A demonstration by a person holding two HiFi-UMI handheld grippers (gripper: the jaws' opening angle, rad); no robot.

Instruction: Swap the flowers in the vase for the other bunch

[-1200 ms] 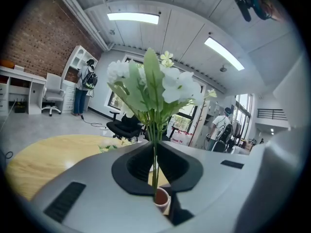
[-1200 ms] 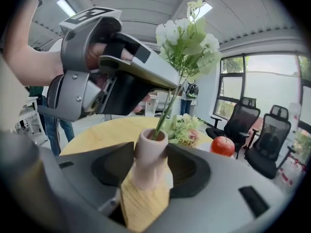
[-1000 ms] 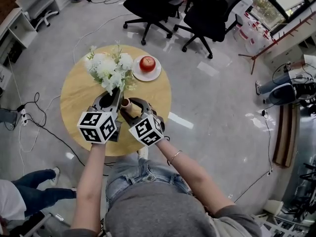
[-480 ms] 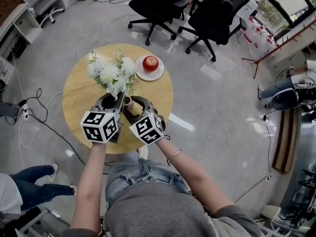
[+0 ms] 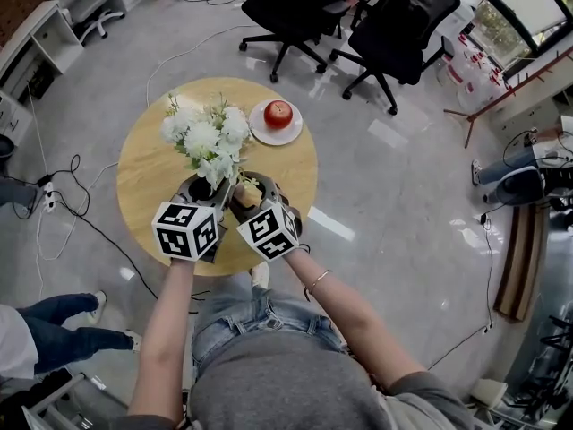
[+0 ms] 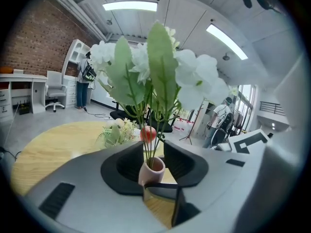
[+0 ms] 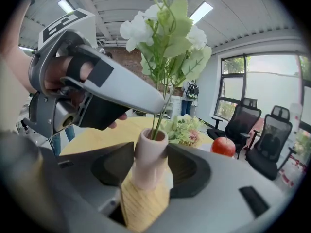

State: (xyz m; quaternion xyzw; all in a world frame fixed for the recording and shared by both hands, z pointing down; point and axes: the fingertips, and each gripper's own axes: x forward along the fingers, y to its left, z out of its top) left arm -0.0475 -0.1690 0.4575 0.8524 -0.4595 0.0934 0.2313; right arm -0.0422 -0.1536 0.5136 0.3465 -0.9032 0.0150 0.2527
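Two-handed, working over the round wooden table [image 5: 143,168]. Easing apart the jaws of the left gripper [image 6: 153,152] around the white flowers [image 5: 208,137], leaving stems loose between them, standing in the pink vase [image 6: 151,173]. Clamping that vase upright near the table's front edge with the right gripper [image 7: 150,152]. Leaving the other bunch [image 6: 116,131] lying beyond.

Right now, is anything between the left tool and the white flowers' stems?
Nothing visible. The stems stand in the vase, right between the jaws of the left tool, which have just been opening and don't press them. The right tool grips the vase.
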